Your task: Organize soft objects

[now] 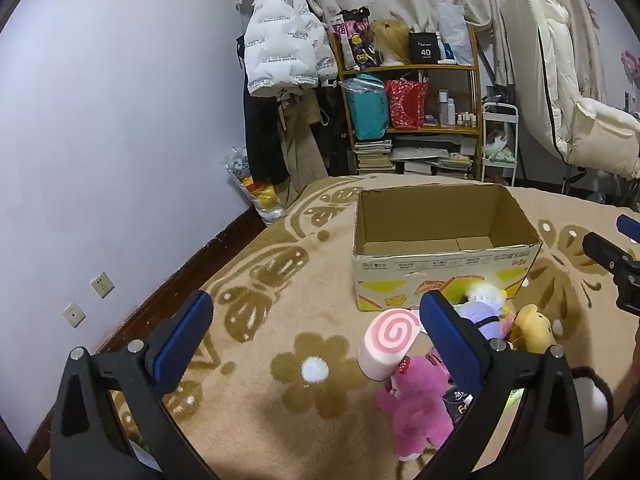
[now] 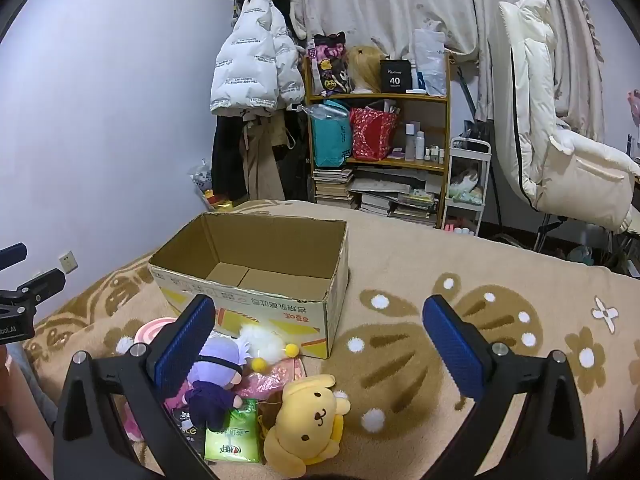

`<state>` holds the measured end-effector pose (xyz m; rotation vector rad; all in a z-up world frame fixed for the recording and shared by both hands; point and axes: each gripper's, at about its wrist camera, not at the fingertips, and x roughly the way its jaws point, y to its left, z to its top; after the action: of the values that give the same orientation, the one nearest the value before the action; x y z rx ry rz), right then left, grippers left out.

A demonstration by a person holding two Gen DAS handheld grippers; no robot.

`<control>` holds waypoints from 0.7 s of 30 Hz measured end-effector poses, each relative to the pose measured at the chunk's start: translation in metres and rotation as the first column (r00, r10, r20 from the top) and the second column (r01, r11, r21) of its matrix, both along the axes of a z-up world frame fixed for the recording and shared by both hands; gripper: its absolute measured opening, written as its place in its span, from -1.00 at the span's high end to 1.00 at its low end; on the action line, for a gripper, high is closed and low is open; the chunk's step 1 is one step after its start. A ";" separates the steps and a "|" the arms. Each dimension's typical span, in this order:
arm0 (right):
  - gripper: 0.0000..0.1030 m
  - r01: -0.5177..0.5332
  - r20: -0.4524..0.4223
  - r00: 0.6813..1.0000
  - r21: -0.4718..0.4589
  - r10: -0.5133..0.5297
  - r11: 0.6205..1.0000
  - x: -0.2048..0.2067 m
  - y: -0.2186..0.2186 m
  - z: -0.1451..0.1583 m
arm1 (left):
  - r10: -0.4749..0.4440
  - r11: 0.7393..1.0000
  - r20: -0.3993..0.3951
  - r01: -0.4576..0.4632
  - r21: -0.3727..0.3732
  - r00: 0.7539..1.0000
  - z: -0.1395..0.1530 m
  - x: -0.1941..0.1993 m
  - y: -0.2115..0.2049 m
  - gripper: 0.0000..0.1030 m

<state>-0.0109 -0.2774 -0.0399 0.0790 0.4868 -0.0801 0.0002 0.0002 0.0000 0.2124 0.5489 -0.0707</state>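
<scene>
Plush toys [image 2: 308, 420], half-hidden behind left claw [image 1: 316, 344].

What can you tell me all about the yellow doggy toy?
The yellow dog is a soft plush with a round head, floppy ears, tiny dark eyes and nose, and a small smile. It lies tilted on the blanket, face up, in front of the box, not inside it. Its left side rests against a green packet. The purple doll lies near it. No tongs touch it; in the left wrist view it peeks out at.
</scene>
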 end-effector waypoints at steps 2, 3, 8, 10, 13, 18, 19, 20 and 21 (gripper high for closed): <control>-1.00 -0.001 -0.001 1.000 0.005 0.001 1.000 0.000 0.000 0.000 | 0.006 1.000 0.009 -0.006 0.011 1.000 0.000 -0.001 -0.001 -0.99; -1.00 -0.001 -0.001 1.000 0.004 0.001 1.000 0.000 0.000 0.000 | 0.009 1.000 0.013 -0.009 0.016 1.000 0.000 -0.001 -0.001 -0.99; -1.00 0.001 -0.008 1.000 0.002 -0.001 1.000 0.001 0.000 -0.001 | 0.019 0.999 0.023 -0.020 0.033 1.000 0.001 -0.001 -0.003 -0.99; -1.00 0.003 -0.006 1.000 -0.002 -0.003 1.000 0.000 0.000 -0.001 | 0.003 1.000 0.011 -0.003 0.009 1.000 -0.001 0.001 -0.001 -0.99; -1.00 0.001 -0.007 1.000 -0.002 -0.001 1.000 0.001 0.000 -0.001 | 0.002 1.000 0.013 -0.003 0.010 1.000 0.000 0.001 0.000 -0.99; -1.00 0.002 -0.009 1.000 -0.005 -0.002 1.000 0.001 0.001 -0.001 | 0.005 1.000 0.013 -0.005 0.012 1.000 0.001 0.001 -0.001 -0.99; -1.00 0.002 -0.009 1.000 -0.005 -0.002 1.000 0.001 0.001 -0.001 | 0.005 1.000 0.013 -0.005 0.012 1.000 0.003 0.002 -0.001 -0.99; -1.00 0.002 -0.009 1.000 -0.005 -0.002 1.000 0.001 0.001 -0.001 | 0.005 1.000 0.012 -0.005 0.012 1.000 0.003 0.003 -0.001 -0.99; -1.00 0.002 -0.010 1.000 -0.006 -0.002 1.000 0.001 0.002 -0.001 | 0.006 1.000 0.012 -0.006 0.012 1.000 0.003 0.002 -0.001 -0.99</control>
<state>-0.0101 -0.2758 -0.0406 0.0730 0.4968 -0.0835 0.0026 -0.0004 0.0029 0.2228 0.5379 -0.0604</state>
